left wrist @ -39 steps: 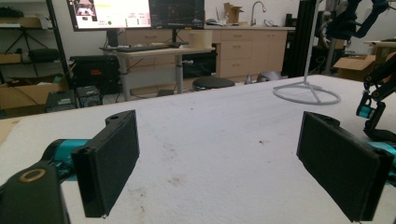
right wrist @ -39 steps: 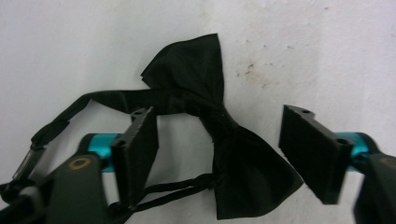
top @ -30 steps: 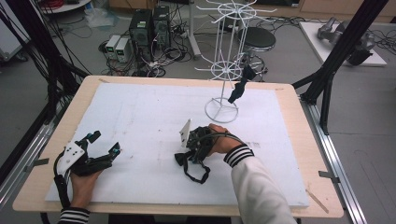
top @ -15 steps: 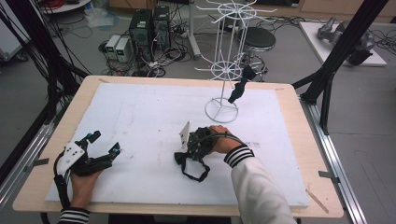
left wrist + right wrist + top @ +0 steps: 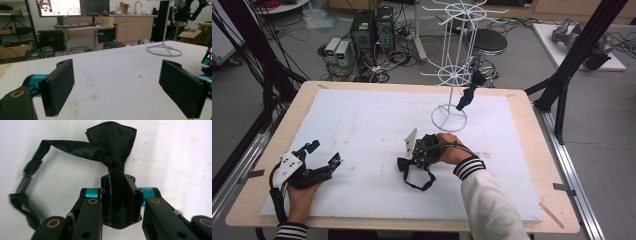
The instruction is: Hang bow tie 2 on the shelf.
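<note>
— What's on the white foam board (image 5: 362,120)?
— Right gripper (image 5: 121,202) clenched on a black bow tie (image 5: 110,147) near centre; left gripper (image 5: 117,87) released, near-left. Wire rack (image 5: 451,75) far right; computers (image 5: 372,27) on the floor beyond.

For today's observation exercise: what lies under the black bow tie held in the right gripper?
Under the bow tie lies the white foam board. The right gripper covers its lower wing.

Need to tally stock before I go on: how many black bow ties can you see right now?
2. One bow tie is clamped in the right gripper on the foam board; another bow tie hangs on the white wire rack. Others could be hidden.
</note>
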The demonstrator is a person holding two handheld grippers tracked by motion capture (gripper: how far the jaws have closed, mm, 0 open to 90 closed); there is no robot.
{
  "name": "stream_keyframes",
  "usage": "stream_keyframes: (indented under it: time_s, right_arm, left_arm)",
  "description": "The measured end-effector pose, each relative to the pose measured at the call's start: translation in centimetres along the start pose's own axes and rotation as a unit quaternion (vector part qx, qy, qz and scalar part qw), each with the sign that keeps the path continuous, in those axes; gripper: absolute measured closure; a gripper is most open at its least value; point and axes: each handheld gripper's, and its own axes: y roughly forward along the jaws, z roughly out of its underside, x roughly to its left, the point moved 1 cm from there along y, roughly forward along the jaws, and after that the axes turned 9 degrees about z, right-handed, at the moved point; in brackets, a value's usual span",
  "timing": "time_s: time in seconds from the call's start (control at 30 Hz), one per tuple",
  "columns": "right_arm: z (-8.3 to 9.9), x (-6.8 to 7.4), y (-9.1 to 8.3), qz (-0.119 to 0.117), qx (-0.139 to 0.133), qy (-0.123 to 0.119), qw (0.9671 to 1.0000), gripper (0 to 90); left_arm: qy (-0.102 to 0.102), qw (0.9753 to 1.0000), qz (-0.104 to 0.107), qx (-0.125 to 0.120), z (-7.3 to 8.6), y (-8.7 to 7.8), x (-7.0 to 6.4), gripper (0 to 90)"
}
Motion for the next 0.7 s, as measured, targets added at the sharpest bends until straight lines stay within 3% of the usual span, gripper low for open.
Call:
stream_keyframes:
  time_s: [0.2,0.37,0.6,0.67,0.7]
  right_arm:
    - [0.0,-0.5,-1.1,0.016,-0.032,0.051,0.998,78.0]
    - [0.1,-1.0,-1.9,0.034,-0.057,0.066,0.9956,77.9]
    - [0.4,-1.4,-3.0,0.05,-0.078,0.117,0.9888,77.7]
    - [0.4,-1.7,-3.3,0.063,-0.086,0.122,0.9868,77.6]
    - [0.4,-1.7,-3.5,0.068,-0.089,0.134,0.9846,77.6]
  left_arm:
    - [0.001,1.0,0.0,0.0,0.0,0.0,0.0,13.5]
    - [0.0,1.0,0.0,0.0,0.0,0.0,0.0,13.4]
    - [0.0,1.0,0.0,-0.001,0.0,0.0,0.0,13.4]
    - [-0.002,1.0,0.0,-0.002,0.0,0.0,0.0,13.4]
    - [-0.001,1.0,0.0,-0.001,0.0,0.0,0.0,13.4]
